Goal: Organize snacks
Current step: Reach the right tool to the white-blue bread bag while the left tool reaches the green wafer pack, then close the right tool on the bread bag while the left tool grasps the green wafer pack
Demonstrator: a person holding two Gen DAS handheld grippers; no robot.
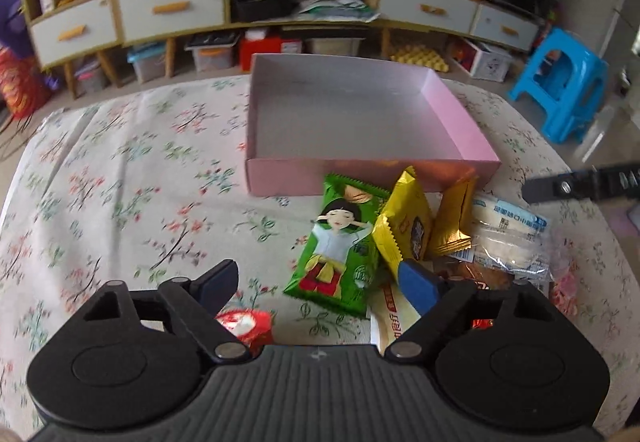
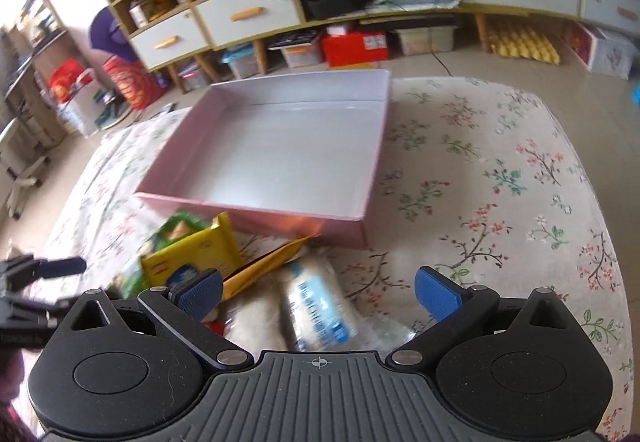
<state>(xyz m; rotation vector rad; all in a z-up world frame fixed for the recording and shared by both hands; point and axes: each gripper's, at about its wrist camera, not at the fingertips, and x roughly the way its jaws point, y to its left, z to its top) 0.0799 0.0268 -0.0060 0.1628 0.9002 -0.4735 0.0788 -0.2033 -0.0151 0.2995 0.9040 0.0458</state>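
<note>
Several snack packets heaped on the flowered cloth (image 1: pixel 120 170), just in front of the near wall of the pink box (image 1: pixel 280 178), which is open on top with nothing inside. In the heap: green packet (image 1: pixel 340 254) with a drawn child, lying flat at the left; yellow packet (image 1: pixel 404 218) leaning over its right edge; gold packet (image 1: pixel 456 222) standing tilted beside that; clear bag with blue label (image 1: pixel 508 238) at the right. Red wrapper (image 1: pixel 248 326) lying apart, partly hidden behind the left finger. Left gripper (image 1: pixel 320 282) poised over the green packet, jaws spread, pressing on nothing. Right gripper (image 2: pixel 320 294) over the clear bag, jaws wide apart, also gripping nothing. Behind the table, low cabinet with white drawers (image 1: pixel 172 10) and a blue stool (image 1: pixel 560 82) on the floor.
</note>
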